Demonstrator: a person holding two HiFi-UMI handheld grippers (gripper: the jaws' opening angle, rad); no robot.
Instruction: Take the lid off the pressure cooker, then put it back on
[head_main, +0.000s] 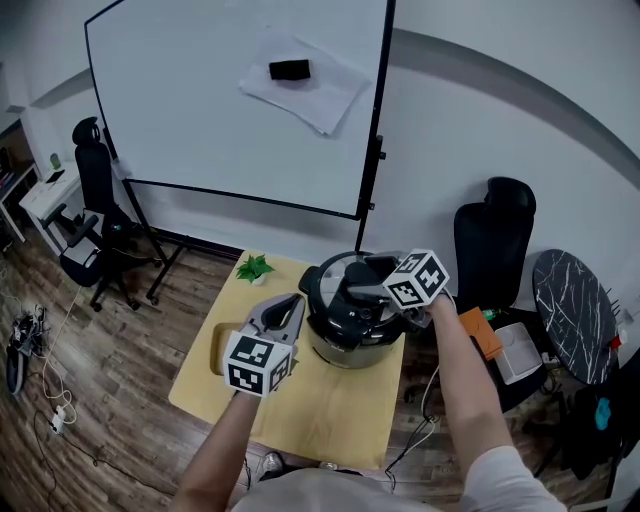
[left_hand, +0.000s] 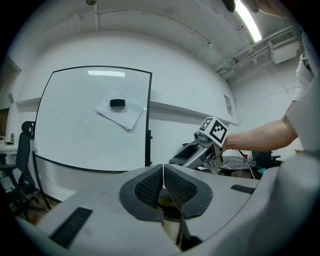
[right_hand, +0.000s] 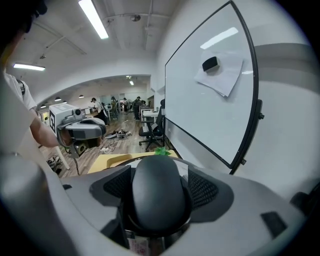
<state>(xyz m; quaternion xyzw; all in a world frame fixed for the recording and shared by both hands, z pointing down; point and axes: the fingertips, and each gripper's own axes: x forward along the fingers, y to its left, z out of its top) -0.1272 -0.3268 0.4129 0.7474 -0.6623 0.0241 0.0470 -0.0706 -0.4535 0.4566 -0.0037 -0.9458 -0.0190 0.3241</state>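
Note:
The steel pressure cooker (head_main: 343, 349) stands on a small wooden table (head_main: 330, 410), its black lid (head_main: 332, 288) on top. My right gripper (head_main: 367, 288) reaches over the lid from the right. In the right gripper view its jaws (right_hand: 157, 189) are shut on the lid's rounded black handle (right_hand: 156, 197). My left gripper (head_main: 285, 310) hovers just left of the cooker, apart from it. Its pads (left_hand: 150, 189) are pressed together with nothing between them. The right gripper (left_hand: 202, 150) also shows in the left gripper view.
A small green plant (head_main: 254, 267) sits at the table's far left corner. A whiteboard (head_main: 240, 100) stands behind the table. Right of it are a black office chair (head_main: 495, 235), an orange object (head_main: 480, 332) and a round dark side table (head_main: 575, 315).

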